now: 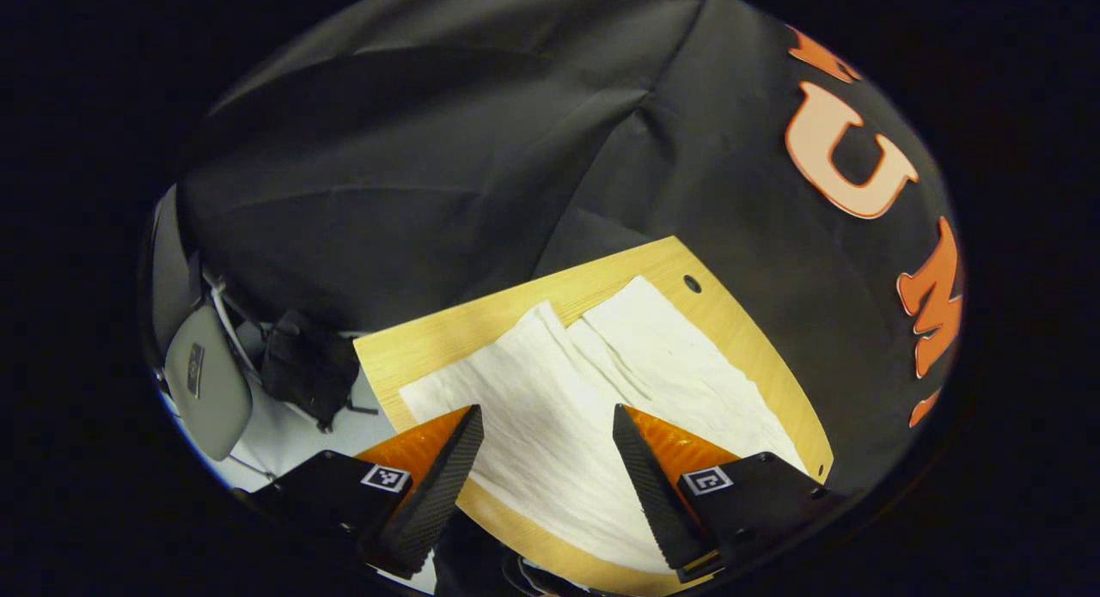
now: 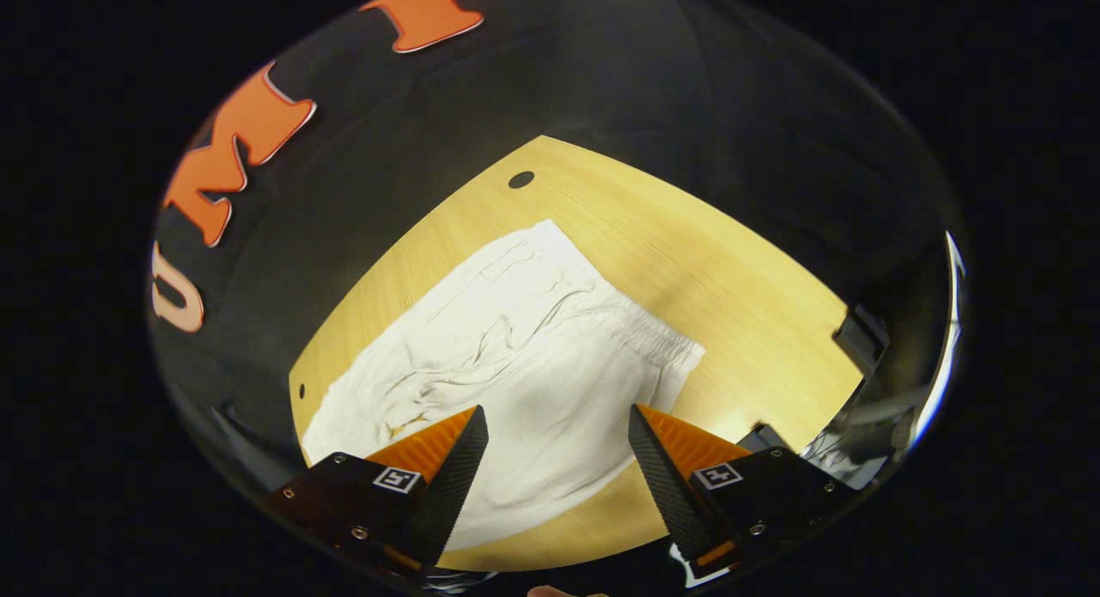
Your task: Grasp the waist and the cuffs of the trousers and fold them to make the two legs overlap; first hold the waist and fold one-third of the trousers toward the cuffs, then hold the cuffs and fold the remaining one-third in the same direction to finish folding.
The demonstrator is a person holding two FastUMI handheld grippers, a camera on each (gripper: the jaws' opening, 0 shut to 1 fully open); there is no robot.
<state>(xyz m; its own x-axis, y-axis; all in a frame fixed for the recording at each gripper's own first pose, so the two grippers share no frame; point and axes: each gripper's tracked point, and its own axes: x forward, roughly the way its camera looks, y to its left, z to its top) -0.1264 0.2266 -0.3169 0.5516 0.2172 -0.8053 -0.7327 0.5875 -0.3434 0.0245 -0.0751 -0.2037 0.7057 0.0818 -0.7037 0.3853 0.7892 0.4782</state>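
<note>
Wooden counter (image 1: 430, 344) against the black booth wall (image 1: 412, 167), carrying white trousers (image 2: 516, 365) spread flat.

- Left gripper view: two legs lying side by side, cuffs (image 1: 601, 309) toward the far edge, near a small hole (image 1: 692, 283) in the board. Left claw (image 1: 547, 447) hovering above the leg cloth, jaws wide apart, gripping nothing.
- Right gripper view: gathered waist (image 2: 657, 339) at the right end of the garment. Right claw (image 2: 559, 447) poised over the seat area, jaws likewise spread, empty.
- Probable step: first fold, laying one leg over the other. Nothing grasped yet.
- For a clean fold: pinch one waist corner with the right claw and the cuff of the same leg with the left; take only that leg's cloth, not both legs.
- Lift both ends together, level, keeping the cloth taut between them.
- Carry across and set edge on edge, seams aligned.
- Wrinkles near the crotch likely to bunch; worth a slight outward pull before lowering.
</note>
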